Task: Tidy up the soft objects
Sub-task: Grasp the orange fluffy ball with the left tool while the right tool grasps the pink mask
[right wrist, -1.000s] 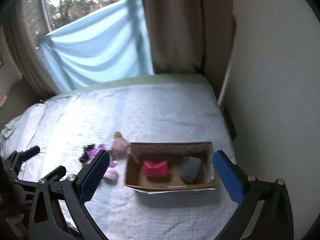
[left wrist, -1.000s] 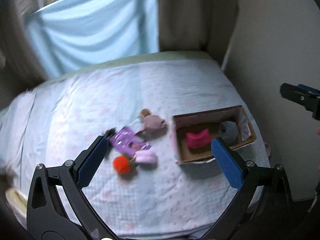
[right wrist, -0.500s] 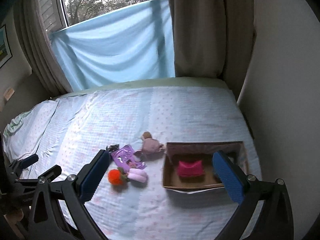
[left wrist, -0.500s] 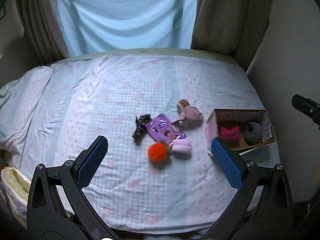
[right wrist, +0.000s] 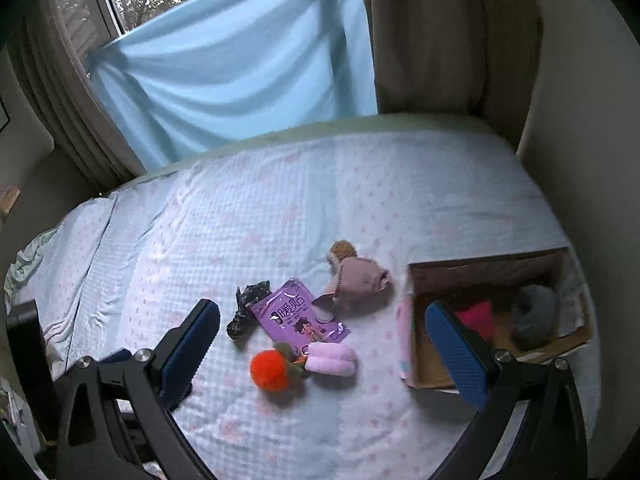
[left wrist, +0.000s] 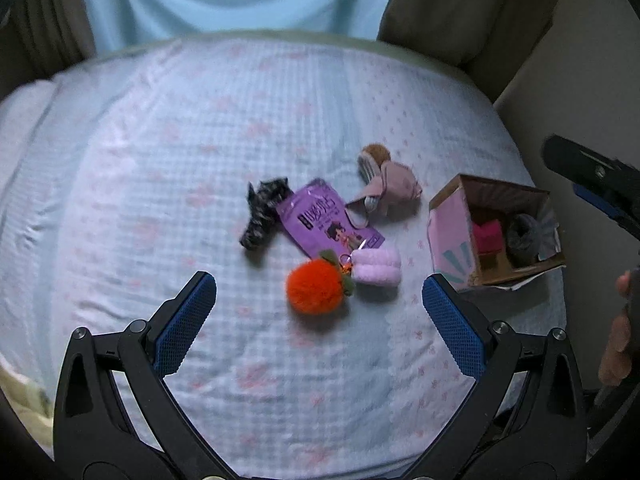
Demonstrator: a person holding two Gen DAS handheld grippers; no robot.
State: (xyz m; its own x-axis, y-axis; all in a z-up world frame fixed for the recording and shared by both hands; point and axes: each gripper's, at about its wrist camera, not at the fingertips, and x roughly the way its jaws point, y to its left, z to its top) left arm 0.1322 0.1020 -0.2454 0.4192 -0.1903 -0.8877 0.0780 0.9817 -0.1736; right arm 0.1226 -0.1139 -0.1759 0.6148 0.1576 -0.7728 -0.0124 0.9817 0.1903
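An orange pompom (left wrist: pixel 315 286) (right wrist: pixel 272 369) lies on the bed beside a pale pink plush (left wrist: pixel 376 265) (right wrist: pixel 331 358). Behind them lie a purple packet (left wrist: pixel 326 220) (right wrist: pixel 298 314), a dark scrunchie (left wrist: pixel 262 210) (right wrist: pixel 245 312) and a pink hat doll (left wrist: pixel 390 184) (right wrist: pixel 356 276). A cardboard box (left wrist: pixel 448 224) (right wrist: pixel 416 360) at the right holds a magenta item (left wrist: pixel 487 236) (right wrist: pixel 476 314) and a grey item (left wrist: pixel 522 238) (right wrist: pixel 534 314). My left gripper (left wrist: pixel 318 316) is open and empty, above the bed just short of the pompom. My right gripper (right wrist: pixel 322 344) is open and empty, above the pile.
The bed (left wrist: pixel 160 160) (right wrist: pixel 240 220) has a pale blue dotted cover. A blue cloth (right wrist: pixel 240 68) hangs over the window behind it, with brown curtains (right wrist: pixel 440 32) at the right. A wall (right wrist: pixel 580 100) runs along the bed's right side. The right gripper's tip (left wrist: pixel 592 176) shows at the left view's right edge.
Both views have swung left and closer to the bed. The toy pile has come to the centre between both open jaws, and the box has shifted right.
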